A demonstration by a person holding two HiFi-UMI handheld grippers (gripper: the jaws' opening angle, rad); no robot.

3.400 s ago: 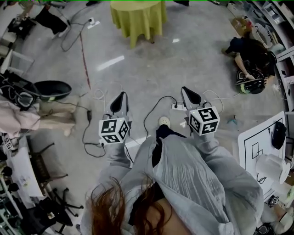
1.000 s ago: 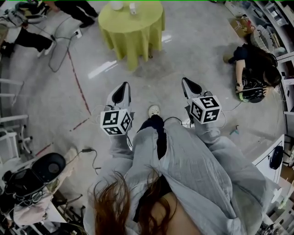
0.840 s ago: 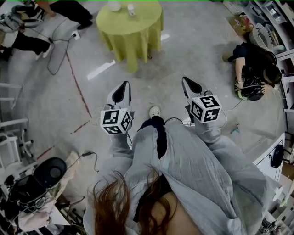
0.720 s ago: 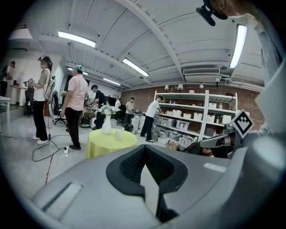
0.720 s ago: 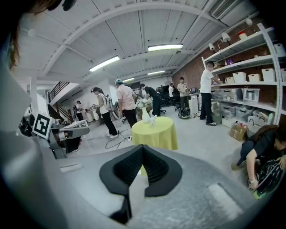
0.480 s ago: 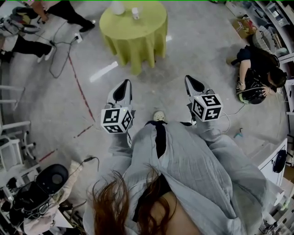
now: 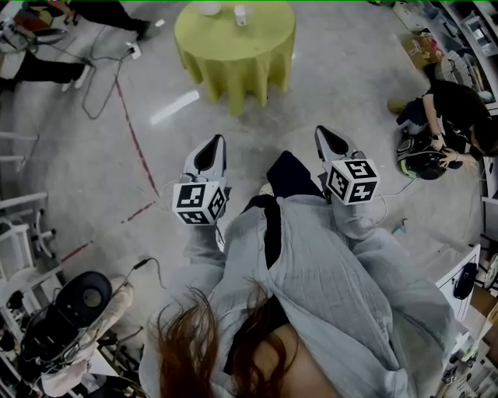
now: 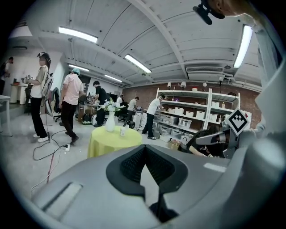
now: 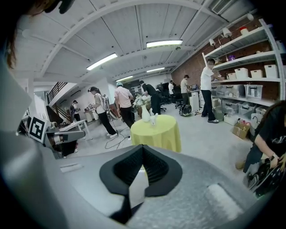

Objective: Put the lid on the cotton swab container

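- Left gripper [image 7: 210,148]: closed, nothing between its ribbed black pads.
- Right gripper [image 7: 327,136]: closed, empty.
- Container [image 7: 240,13]: small, pale, upright beside a white vase [image 7: 208,7] on the round yellow-draped surface [image 7: 249,47], top centre of the head view, well apart from you.
- Lid: too small to make out.
- Handling: probably light, stiff plastic that tips easily. Take the lid by its rim.
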